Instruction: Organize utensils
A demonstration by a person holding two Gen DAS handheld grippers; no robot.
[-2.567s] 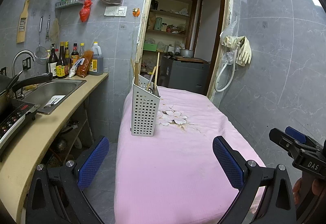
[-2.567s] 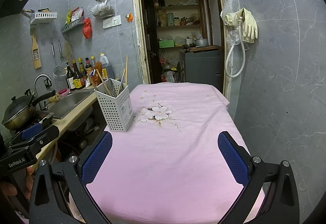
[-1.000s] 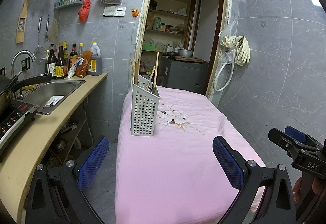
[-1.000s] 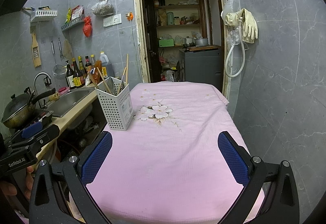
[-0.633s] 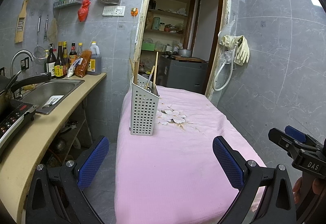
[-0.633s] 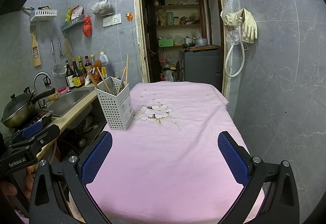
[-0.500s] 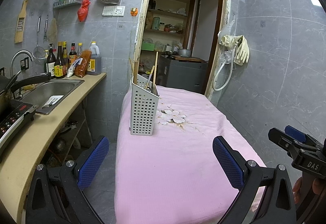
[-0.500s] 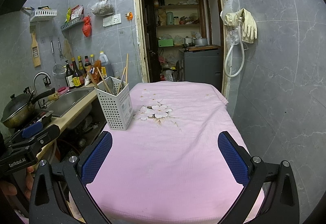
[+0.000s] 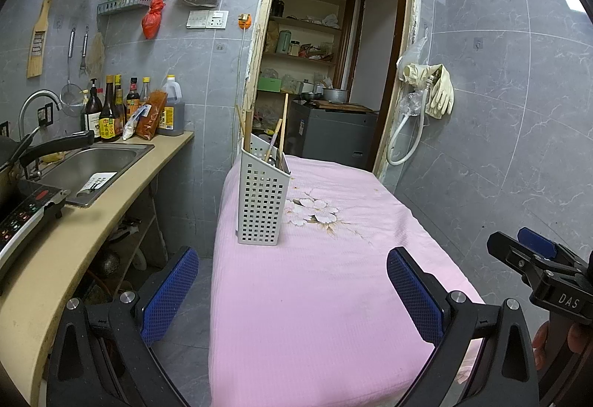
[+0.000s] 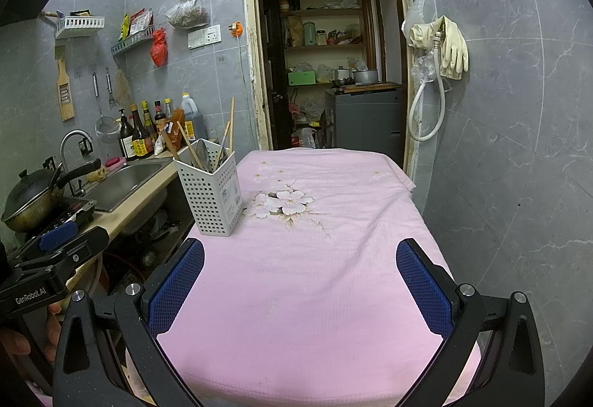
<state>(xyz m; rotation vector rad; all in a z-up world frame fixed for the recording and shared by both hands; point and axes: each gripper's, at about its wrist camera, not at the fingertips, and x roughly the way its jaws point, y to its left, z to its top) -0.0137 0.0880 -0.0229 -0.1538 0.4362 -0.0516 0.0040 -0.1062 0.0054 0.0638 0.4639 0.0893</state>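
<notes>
Left gripper: the black two-finger left gripper (image 9: 292, 290) with blue textured pads hangs level over the near left edge of the table, jaws spread wide, nothing between them.
Right gripper: the black two-finger right gripper (image 10: 300, 286) with blue pads sits level above the near end of the table, jaws wide apart and empty.
Hands: a hand (image 9: 556, 340) shows at the lower right of the left wrist view, wrapped on the right gripper's handle; fingers (image 10: 22, 344) curl under the left gripper's handle in the right wrist view.
Table: one table under a pink cloth (image 10: 315, 277) printed with a white flower spray.
Holder: one white perforated plastic utensil holder (image 10: 211, 194) stands upright near the table's left edge, just beside the flower print and well ahead of both grippers.
Utensils: wooden chopsticks (image 10: 230, 125) and a metal spoon (image 10: 202, 153) stand tilted inside the holder; their exact number cannot be told.
Counter: a steel sink (image 9: 92, 162) and a row of dark sauce bottles (image 9: 111, 114) lie to the left.
</notes>
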